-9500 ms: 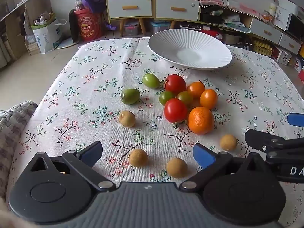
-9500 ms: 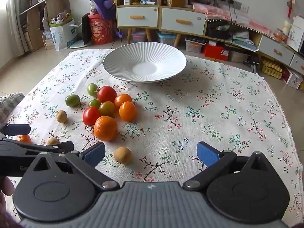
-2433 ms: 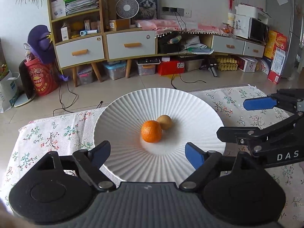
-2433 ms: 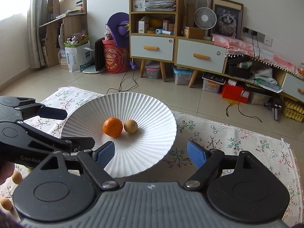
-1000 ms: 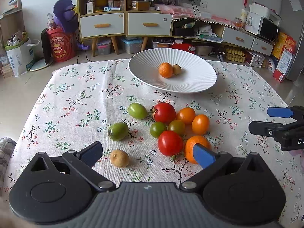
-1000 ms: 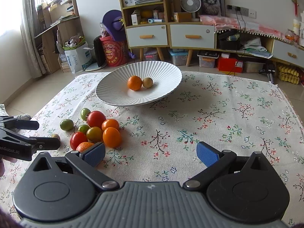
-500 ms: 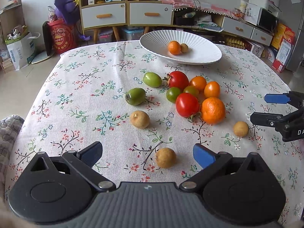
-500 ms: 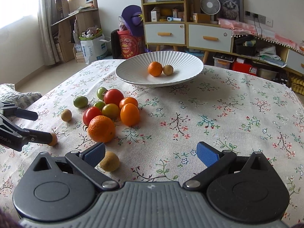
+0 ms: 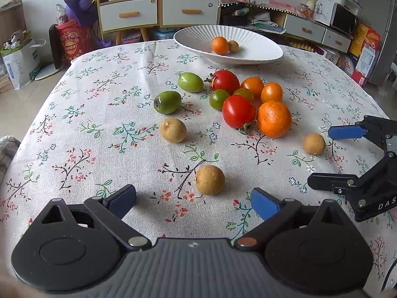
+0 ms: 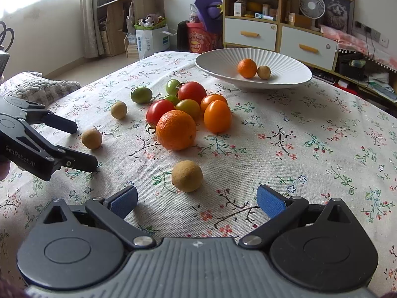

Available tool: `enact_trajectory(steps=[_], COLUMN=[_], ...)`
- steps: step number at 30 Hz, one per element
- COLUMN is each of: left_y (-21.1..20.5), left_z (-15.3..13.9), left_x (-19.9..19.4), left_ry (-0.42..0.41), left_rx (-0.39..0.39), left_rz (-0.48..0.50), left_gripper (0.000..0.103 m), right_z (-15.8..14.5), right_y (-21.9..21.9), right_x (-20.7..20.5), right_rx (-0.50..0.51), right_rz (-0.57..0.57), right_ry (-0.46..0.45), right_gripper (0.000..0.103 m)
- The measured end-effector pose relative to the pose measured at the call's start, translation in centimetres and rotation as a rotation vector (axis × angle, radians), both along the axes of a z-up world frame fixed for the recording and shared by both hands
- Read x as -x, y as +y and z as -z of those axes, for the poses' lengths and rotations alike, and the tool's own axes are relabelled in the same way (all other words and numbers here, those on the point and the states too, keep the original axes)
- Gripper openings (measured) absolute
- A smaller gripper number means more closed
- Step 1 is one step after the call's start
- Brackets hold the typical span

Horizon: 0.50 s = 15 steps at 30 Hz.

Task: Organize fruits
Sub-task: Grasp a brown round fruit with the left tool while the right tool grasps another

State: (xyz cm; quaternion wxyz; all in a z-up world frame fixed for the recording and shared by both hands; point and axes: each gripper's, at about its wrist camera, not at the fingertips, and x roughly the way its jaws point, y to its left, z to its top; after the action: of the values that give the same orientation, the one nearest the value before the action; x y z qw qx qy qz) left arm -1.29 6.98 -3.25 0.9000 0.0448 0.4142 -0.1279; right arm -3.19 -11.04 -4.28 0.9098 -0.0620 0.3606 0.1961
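The left gripper (image 9: 193, 200) is held low over the near part of the worktop (image 9: 104, 149), its blue-padded fingers spread wide apart and empty. Just ahead of it, between the fingers' line, a tan longan (image 9: 210, 180) is seen lying on the cloth, with bare cloth on both sides of it. Farther ahead and to the left a second longan (image 9: 173, 130) rests alone, and beyond that two green tomatoes (image 9: 167, 102) lie apart from the main pile.

The right gripper (image 10: 197, 198) is likewise spread open with nothing between its fingers, and another longan (image 10: 187, 176) lies just in front of it. Open cloth stretches to its right as far as the worktop edge. Ahead of that longan the way is barred by a close cluster: a large mandarin (image 10: 176, 130), red tomatoes (image 10: 160, 112), and orange tomatoes (image 10: 217, 116) touching one another.

Beyond the cluster, at the far edge of the worktop, a white ribbed plate (image 10: 223, 65) is set, holding a small mandarin (image 10: 247, 68) and a longan touching it.

The worktop is covered by a floral tablecloth. Behind it white drawer cabinets (image 10: 250, 34), a desk fan (image 10: 312, 6) and a red bucket (image 9: 74, 46) are seen on the room's floor and shelves.
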Motion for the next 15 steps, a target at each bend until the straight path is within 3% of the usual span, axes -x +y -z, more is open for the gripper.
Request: enact_trajectory(steps=[6,15], left_y=[-0.20,-0.76], left_z=[-0.40,-0.57], left_x=[0.21,0.41], left_ry=[-0.022,-0.037], left_rx=[0.004,0.016], left_rz=[0.030,0.085], left_gripper=[0.071,0.042], right_z=[0.14,-0.33], right_y=[0.47,0.95], right_x=[0.41,0.40], right_rx=[0.024,0.025], right_rz=[-0.032,-0.057], right_ry=[-0.042,-0.062], right_gripper=[0.096,0.065])
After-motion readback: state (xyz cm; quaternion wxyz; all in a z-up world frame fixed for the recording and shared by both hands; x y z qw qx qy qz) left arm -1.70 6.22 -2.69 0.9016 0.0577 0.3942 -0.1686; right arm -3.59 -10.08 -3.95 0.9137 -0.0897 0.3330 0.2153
